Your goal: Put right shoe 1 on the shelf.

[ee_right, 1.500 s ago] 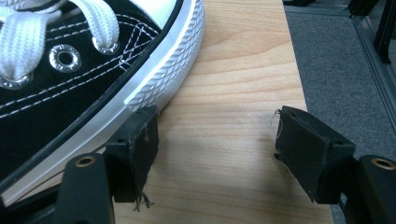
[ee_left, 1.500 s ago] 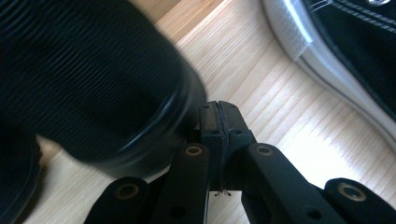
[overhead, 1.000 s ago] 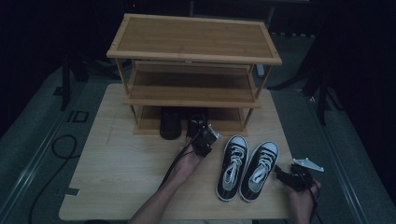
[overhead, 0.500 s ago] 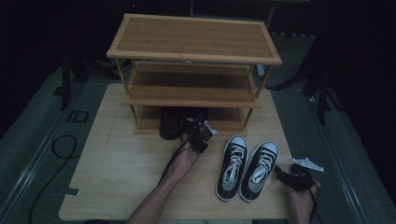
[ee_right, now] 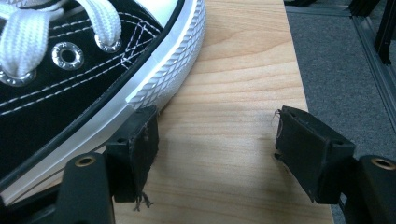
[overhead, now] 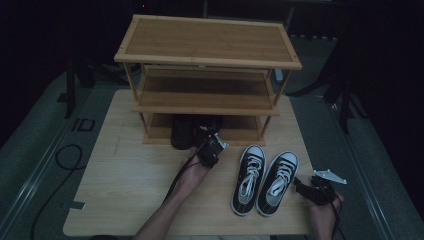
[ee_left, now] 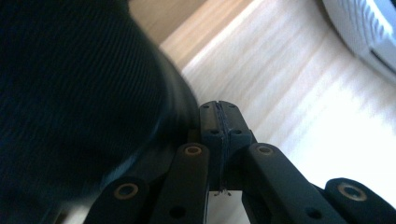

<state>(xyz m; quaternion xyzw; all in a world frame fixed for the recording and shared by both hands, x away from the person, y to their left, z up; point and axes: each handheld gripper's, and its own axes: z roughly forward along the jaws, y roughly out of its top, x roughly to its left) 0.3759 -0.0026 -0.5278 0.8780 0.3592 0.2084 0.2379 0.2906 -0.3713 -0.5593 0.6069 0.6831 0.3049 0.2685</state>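
Black shoe (overhead: 181, 131) lies just beside the clenched left claw (ee_left: 219, 112), touching it.

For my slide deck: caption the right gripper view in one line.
Open right gripper rests on the wooden table, one pad beside the black-and-white sneaker.

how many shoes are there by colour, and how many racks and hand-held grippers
black shoes on the bottom shelf: 2
black and white sneakers on the table: 2
wooden shoe rack: 1
hand-held grippers: 2, left hand-held gripper and right hand-held gripper
total: 7
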